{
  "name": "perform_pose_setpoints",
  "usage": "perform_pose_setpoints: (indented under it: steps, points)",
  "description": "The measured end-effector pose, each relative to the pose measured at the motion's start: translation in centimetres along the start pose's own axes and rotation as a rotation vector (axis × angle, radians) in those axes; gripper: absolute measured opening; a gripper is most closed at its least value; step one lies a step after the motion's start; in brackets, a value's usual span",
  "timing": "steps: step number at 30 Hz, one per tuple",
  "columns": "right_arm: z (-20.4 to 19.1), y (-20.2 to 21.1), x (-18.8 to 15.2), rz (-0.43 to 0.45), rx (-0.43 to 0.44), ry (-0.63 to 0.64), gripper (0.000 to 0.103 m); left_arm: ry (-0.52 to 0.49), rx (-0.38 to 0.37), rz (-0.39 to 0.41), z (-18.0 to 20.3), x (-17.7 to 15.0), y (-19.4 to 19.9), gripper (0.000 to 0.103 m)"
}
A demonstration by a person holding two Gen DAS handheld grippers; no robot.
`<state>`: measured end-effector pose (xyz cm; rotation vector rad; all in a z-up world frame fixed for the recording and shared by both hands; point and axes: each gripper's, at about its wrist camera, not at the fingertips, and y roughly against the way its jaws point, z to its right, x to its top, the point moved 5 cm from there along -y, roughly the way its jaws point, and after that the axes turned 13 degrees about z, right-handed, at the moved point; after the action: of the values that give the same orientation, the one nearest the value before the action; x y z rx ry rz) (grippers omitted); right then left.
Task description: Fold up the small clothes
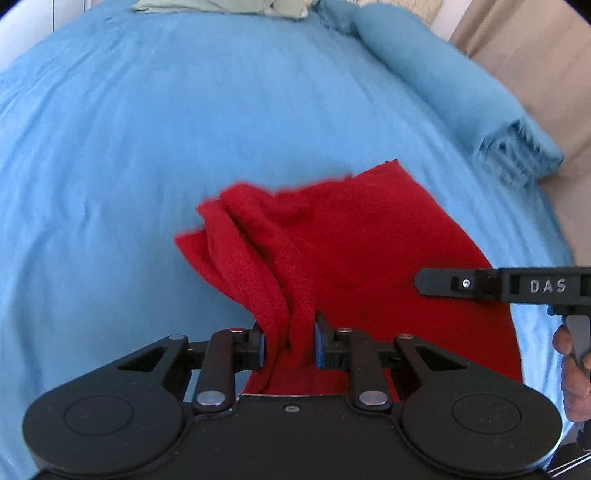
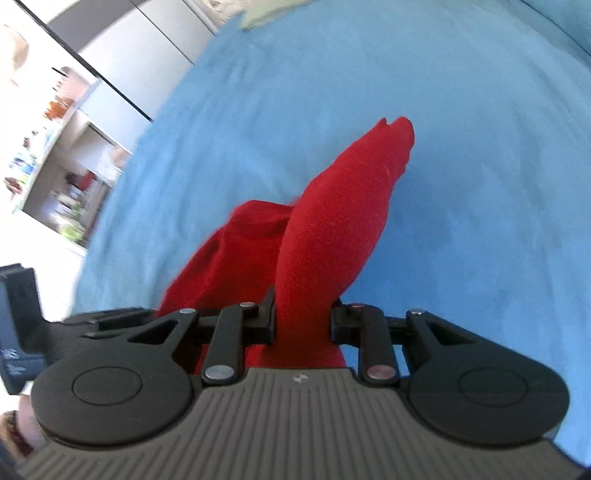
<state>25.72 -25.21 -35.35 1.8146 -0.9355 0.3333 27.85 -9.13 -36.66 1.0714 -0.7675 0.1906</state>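
Left wrist: one red garment (image 1: 369, 236), two tongs (image 1: 289, 341).

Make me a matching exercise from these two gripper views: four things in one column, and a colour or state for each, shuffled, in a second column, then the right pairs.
Things
1. left gripper
2. sheet
3. rolled blanket
4. pale green cloth

States
A. lies at the far edge of the bed
B. shut on a bunched part of the red cloth
C. blue, spread flat under the red cloth
D. blue, lies along the right side of the bed

Pairs: 1-B, 2-C, 3-D, 4-A
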Motion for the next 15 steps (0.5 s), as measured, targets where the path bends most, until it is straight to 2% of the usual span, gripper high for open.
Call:
perform_pose_setpoints:
  steps: [2, 4, 5, 6, 7, 8, 11, 14, 15]
  points:
    - [1.5, -0.5, -1.5, -0.003, -0.022, 0.005, 0.041, -0.025, 0.044, -0.003, 0.2, -1.1, -0.6, 0.030]
    - [2.6, -1.0, -2.6, -0.005, -0.046, -0.025, 0.043, -0.022, 0.066, -0.008, 0.1, -1.9, -0.9, 0.049]
    - [2.8, -1.2, -2.8, -0.004, -0.049, -0.042, 0.045, -0.012, 0.073, -0.016, -0.2, -2.0, -1.1, 0.055]
    - [3.0, -1.2, -2.8, 0.000, -0.053, -0.059, 0.052, -0.005, 0.085, -0.021, -0.5, -2.2, -1.1, 0.064]
    - [3.2, -1.2, -2.8, 0.004, -0.075, -0.066, 0.056, -0.005, 0.102, -0.020, -0.6, -2.1, -0.9, 0.068]
    - [3.2, -1.0, -2.7, 0.008, -0.098, -0.064, 0.064, -0.011, 0.129, -0.012, -0.5, -1.7, -0.4, 0.074]
    - [2.7, 0.6, -2.3, 0.030, -0.149, -0.025, 0.072, -0.039, 0.188, 0.038, -0.3, -0.9, 2.2, 0.077]
    - [1.6, 3.8, -1.7, 0.079, -0.157, 0.035, 0.092, -0.070, 0.194, 0.084, 0.7, -0.5, 5.4, 0.091]
    - [1.1, 4.8, -2.0, 0.089, -0.157, 0.057, 0.094, -0.082, 0.193, 0.090, 1.2, -0.6, 6.4, 0.091]
